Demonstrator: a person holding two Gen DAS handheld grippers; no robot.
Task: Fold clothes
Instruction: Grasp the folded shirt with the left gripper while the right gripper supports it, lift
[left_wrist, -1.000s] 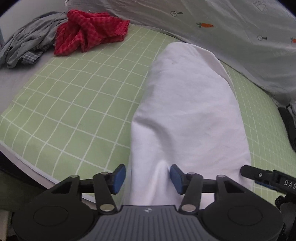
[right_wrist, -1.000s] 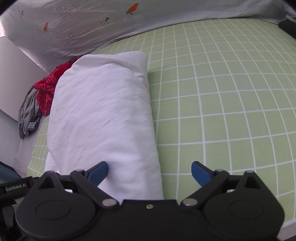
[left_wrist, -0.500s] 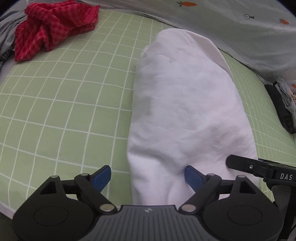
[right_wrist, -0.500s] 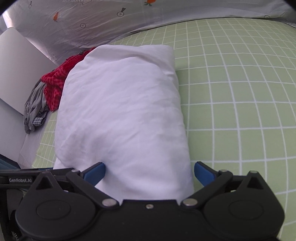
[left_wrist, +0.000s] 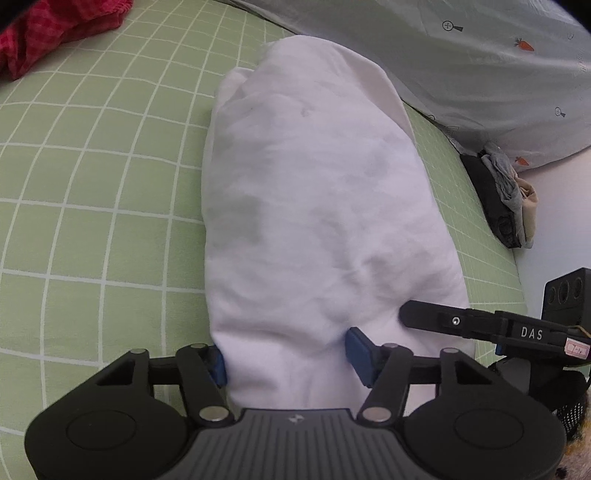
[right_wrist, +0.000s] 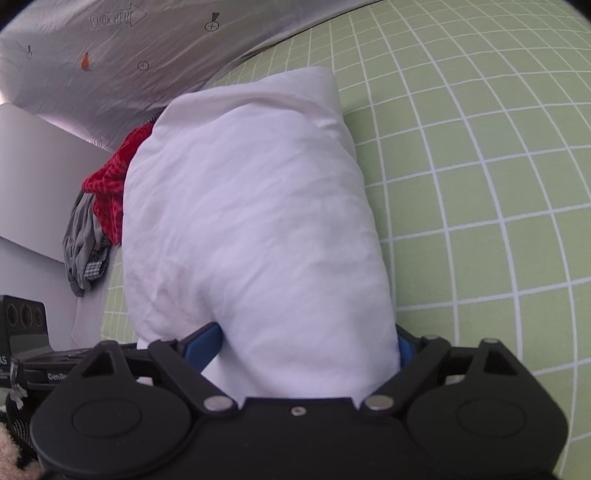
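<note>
A white garment (left_wrist: 314, 203), folded into a long narrow strip, lies on the green checked bed sheet (left_wrist: 92, 184). My left gripper (left_wrist: 288, 354) sits at the strip's near end; its jaws are closing and the blue pads pinch the cloth's left part between them. In the right wrist view the same white garment (right_wrist: 251, 221) fills the middle. My right gripper (right_wrist: 304, 345) straddles its near end, jaws closing, with both blue pads against the bunched cloth. The right gripper's black finger (left_wrist: 461, 321) rests on the cloth just right of the left one.
A red checked cloth (left_wrist: 55, 29) lies at the far left, with a grey garment (right_wrist: 81, 251) beside it. A pale duvet with carrot prints (left_wrist: 480, 74) runs along the back. Dark folded clothes (left_wrist: 506, 199) sit at the bed's right edge. Bare sheet (right_wrist: 480, 184) stretches to the right.
Both grippers came down and forward onto the near end of the white garment. Their jaws opened wide, then narrowed onto the cloth, which now bunches between the pads.
</note>
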